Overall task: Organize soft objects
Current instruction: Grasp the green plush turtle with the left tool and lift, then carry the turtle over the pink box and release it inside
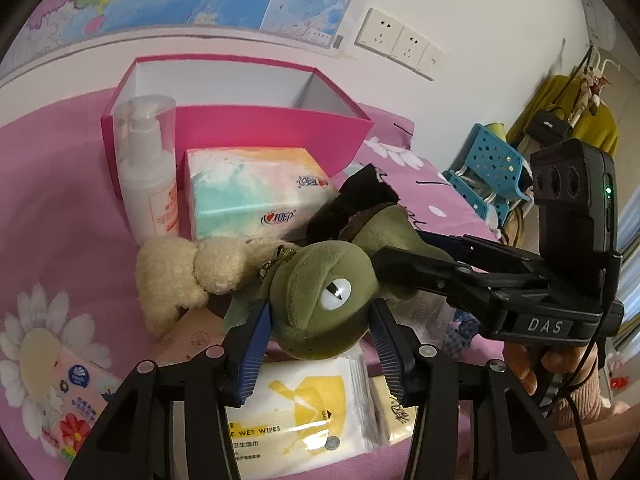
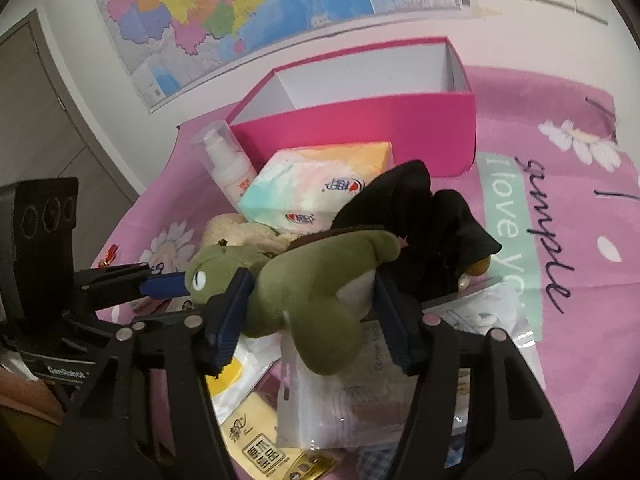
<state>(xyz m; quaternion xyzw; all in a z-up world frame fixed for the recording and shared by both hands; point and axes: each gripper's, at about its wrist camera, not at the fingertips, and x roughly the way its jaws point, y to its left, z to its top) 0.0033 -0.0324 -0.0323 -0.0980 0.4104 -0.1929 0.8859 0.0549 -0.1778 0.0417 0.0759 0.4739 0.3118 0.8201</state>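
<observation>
while both grippers meet at the toy turtle

with two grippers on one plush, the step in hand looks like picking the turtle out of the pile so it can go into the box.

going left to right in the left wrist view: a white pump bottle (image 1: 149, 168) stands just beside the pink box (image 1: 276, 136), whose inside looks bare. a tissue pack (image 1: 252, 196) lies in front of the box. a cream plush (image 1: 180, 276) rests touching the green turtle (image 1: 320, 300), which lies on top of a wet wipes packet (image 1: 304, 412). a black cloth (image 1: 352, 200) sits behind the turtle.

the left gripper (image 1: 320, 344) has its jaws fairly wide, one on each side of the turtle's head; whether the pads press the head or only flank it is hard to tell. the right gripper (image 2: 312, 308) is partly open too, and its blue fingers (image 2: 232, 312) seem pressed into the turtle's body (image 2: 316, 288), so it appears to hold the toy, though not firmly squeezed.

the next move, i judge, calls for one gripper to own the grasp: the right one should tighten on the body, the left should draw clear of the head, then the turtle needs lifting over the tissue pack and the near wall of the box. the cream plush may drag along if the keyring clip catches it.
</observation>
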